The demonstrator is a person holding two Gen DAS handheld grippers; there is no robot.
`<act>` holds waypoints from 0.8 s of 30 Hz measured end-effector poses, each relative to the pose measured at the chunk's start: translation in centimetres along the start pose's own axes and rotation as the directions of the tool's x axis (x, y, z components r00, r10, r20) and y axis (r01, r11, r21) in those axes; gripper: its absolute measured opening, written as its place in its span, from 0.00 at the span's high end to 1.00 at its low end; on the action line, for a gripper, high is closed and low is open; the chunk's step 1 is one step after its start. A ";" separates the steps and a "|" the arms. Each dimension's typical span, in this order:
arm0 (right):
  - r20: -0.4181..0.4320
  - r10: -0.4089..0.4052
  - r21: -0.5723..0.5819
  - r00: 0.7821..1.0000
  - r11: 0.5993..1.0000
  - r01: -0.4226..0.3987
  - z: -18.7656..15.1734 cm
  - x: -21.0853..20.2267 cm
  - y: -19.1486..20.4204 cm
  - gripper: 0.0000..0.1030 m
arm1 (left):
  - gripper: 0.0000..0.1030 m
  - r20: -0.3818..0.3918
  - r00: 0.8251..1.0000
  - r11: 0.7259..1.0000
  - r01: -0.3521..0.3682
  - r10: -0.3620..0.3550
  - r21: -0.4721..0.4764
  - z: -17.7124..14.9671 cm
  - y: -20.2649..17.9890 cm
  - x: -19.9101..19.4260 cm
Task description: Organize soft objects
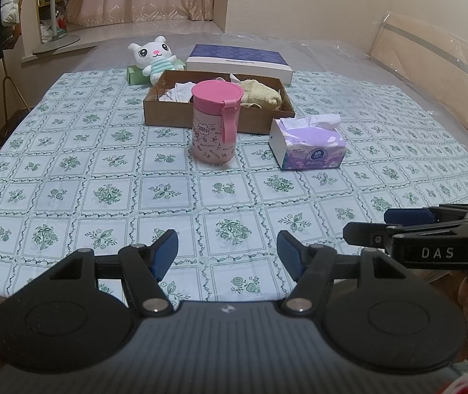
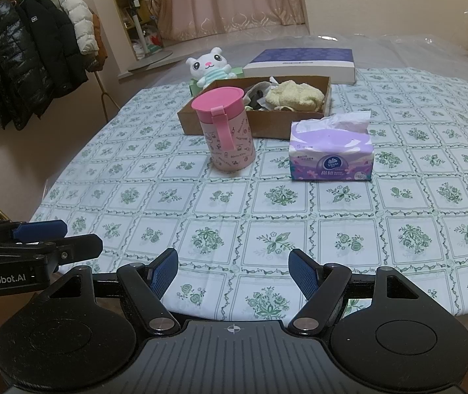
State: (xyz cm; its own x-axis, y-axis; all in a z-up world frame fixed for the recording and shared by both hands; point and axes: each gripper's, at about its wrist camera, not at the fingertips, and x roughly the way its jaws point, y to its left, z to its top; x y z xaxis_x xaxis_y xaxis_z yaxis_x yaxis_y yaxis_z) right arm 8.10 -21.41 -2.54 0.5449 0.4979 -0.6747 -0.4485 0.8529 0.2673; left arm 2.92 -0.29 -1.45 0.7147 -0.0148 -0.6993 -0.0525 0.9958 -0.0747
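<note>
A brown cardboard tray [image 1: 168, 111] [image 2: 194, 118] sits at the far middle of the table and holds a yellow fluffy cloth [image 1: 262, 95] [image 2: 294, 97] and white cloths [image 1: 181, 92]. A white plush toy [image 1: 153, 54] [image 2: 209, 65] sits behind it on a green box [image 1: 135, 75]. A purple tissue pack [image 1: 309, 141] [image 2: 331, 151] lies in front of the tray. My left gripper [image 1: 227, 254] and right gripper [image 2: 234, 271] are both open and empty, low over the near table edge.
A pink lidded cup [image 1: 216, 121] [image 2: 229, 128] stands in front of the tray. A blue and white flat box [image 1: 239, 59] [image 2: 303, 60] lies behind it. The table has a green floral cloth [image 1: 102, 177]. A coat rack [image 2: 33, 49] stands left.
</note>
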 end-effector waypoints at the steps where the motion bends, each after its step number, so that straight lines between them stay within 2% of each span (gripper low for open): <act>1: 0.000 0.000 0.000 1.000 1.000 0.000 0.0 0.0 0.0 0.28 | 0.38 0.000 1.000 1.000 0.000 0.000 0.000 0.0 0.0 0.0; 24: 0.003 0.000 -0.001 1.000 1.000 0.000 0.6 0.0 0.1 0.28 | 0.38 0.003 1.000 1.000 0.001 -0.001 0.001 0.4 -0.2 -0.1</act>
State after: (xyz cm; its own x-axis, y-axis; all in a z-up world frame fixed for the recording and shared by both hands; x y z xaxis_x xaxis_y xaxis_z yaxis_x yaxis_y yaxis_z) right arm 8.54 -21.26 -2.09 0.5471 0.4983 -0.6726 -0.4493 0.8527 0.2663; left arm 3.16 -0.41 -1.13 0.7167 -0.0153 -0.6972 -0.0510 0.9959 -0.0743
